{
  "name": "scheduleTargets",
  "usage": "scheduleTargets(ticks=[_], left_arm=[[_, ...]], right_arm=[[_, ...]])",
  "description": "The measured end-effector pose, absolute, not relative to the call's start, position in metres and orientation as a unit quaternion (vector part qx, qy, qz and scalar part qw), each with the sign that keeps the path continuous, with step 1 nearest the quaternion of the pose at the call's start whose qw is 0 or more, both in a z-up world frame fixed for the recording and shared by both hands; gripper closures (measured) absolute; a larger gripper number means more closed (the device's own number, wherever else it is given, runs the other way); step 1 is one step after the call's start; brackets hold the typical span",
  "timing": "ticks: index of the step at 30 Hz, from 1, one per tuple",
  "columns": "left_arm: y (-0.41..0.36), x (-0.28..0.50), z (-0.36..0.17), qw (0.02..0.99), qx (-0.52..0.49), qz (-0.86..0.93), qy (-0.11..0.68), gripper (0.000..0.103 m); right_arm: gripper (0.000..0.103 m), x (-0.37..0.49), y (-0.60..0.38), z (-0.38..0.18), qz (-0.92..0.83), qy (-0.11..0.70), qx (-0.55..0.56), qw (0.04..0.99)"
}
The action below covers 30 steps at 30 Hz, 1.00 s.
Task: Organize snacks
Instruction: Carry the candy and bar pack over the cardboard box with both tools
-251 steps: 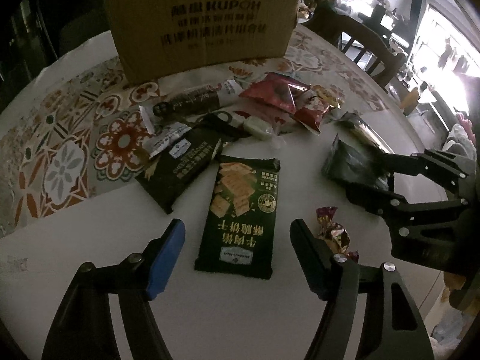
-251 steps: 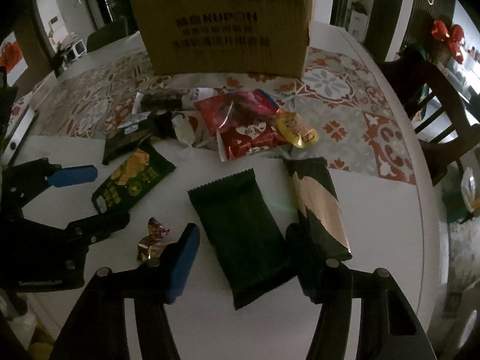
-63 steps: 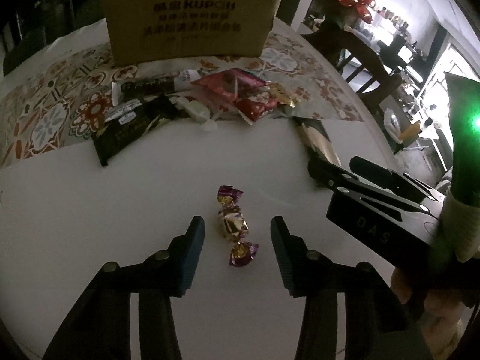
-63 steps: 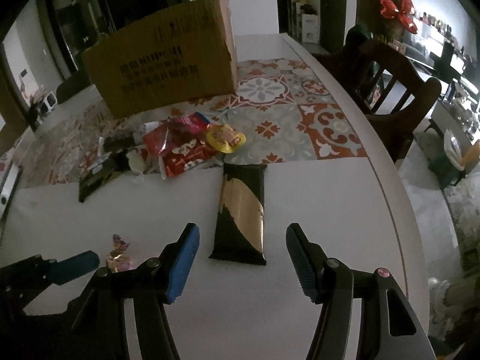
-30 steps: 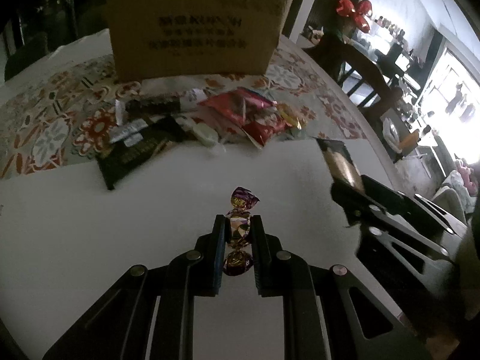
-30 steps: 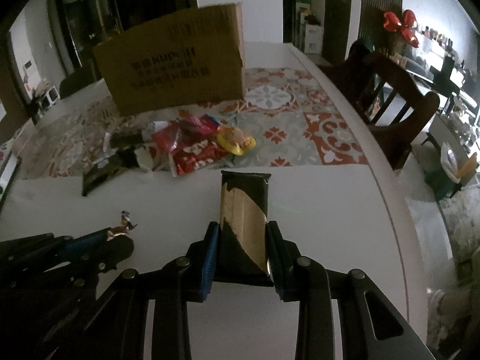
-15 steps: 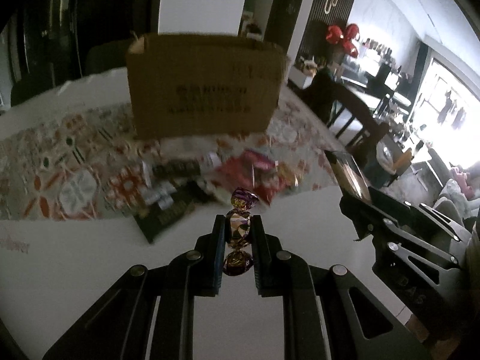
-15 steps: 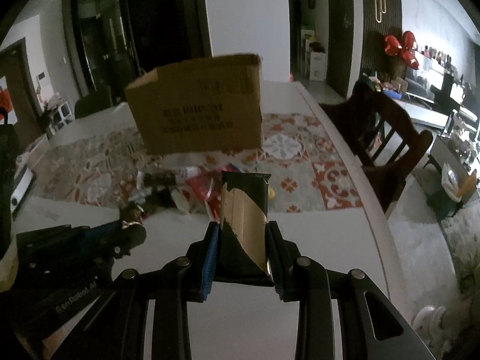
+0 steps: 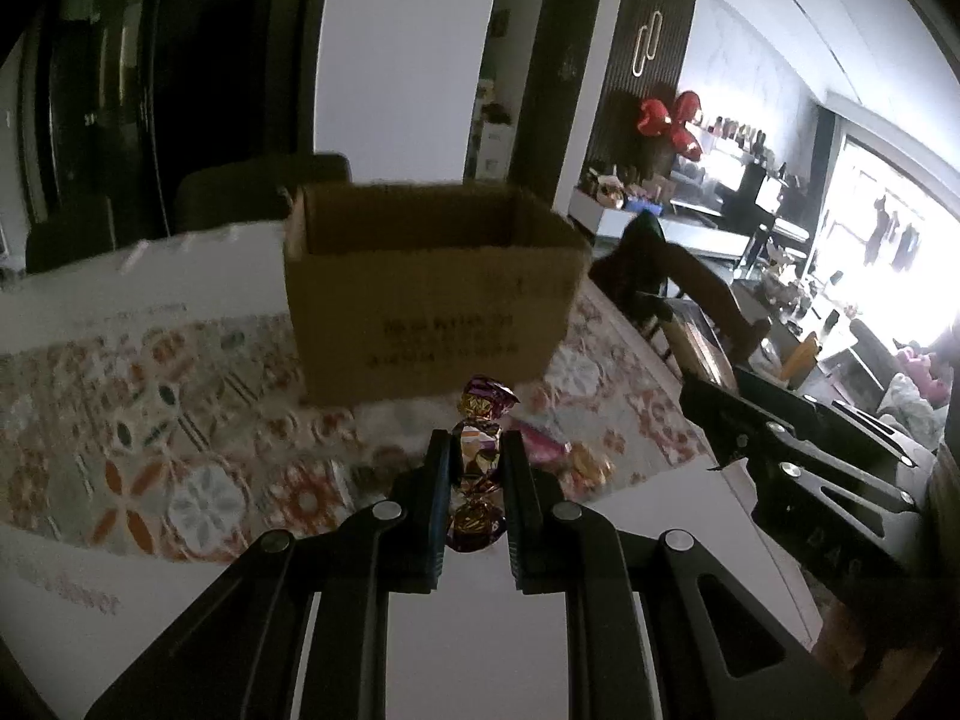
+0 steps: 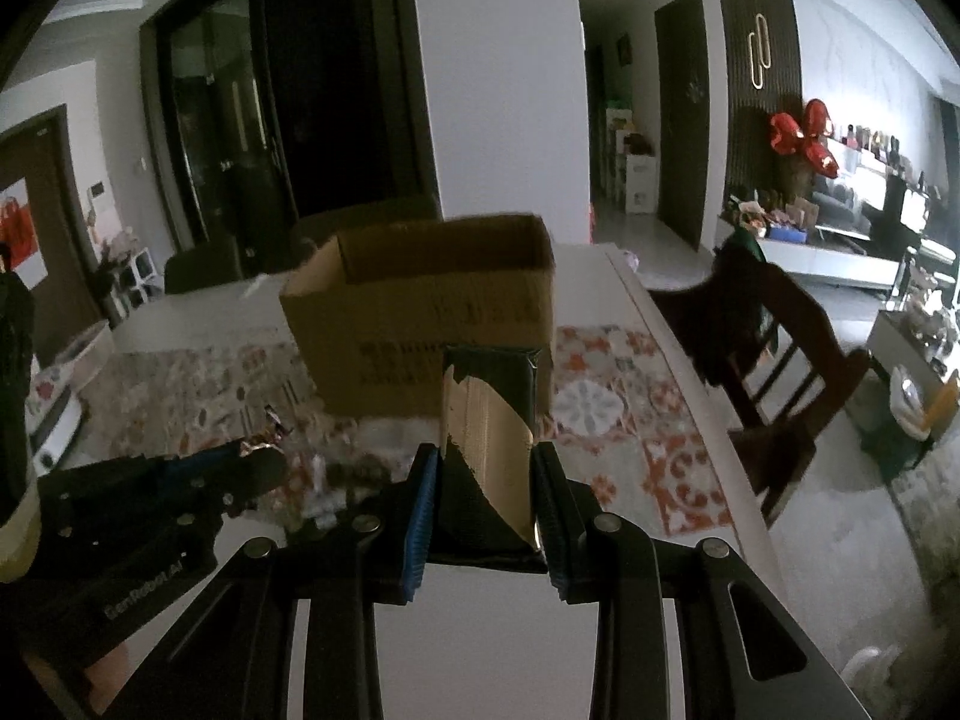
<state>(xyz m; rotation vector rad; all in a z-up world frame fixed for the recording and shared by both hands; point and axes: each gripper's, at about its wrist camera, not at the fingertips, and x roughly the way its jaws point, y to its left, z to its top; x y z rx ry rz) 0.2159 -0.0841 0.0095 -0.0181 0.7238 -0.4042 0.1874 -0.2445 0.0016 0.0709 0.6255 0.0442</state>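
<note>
Both grippers have risen off the white table [image 9: 648, 546] toward the open brown cardboard box [image 9: 432, 294]. The left gripper [image 9: 475, 468] pinches a purple-and-gold foil-wrapped candy [image 9: 477, 456]; the right gripper [image 10: 486, 501] clamps a black-and-gold snack packet [image 10: 489, 420].

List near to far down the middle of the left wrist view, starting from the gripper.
left gripper shut on the wrapped candy → patterned tablecloth with loose snack packets → open cardboard box → dark chairs behind the table → white pillar.
</note>
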Motion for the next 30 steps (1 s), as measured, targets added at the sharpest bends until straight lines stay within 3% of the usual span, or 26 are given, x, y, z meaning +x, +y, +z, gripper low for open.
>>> scheduleTargets(ticks=[15,30], left_arm=[[-0.073,0.267,0.057,0.931,0.005,-0.192,0.31,0.086],[-0.079,0.339,0.073,0.922,-0.008,-0.192,0.336,0.086]], right_arm=[[0.071,0.242,-0.234,0.04,0.037,0.286,0.041,0.957],[0.071,0.307,-0.232,0.058,0.044,0.301,0.043,0.952]])
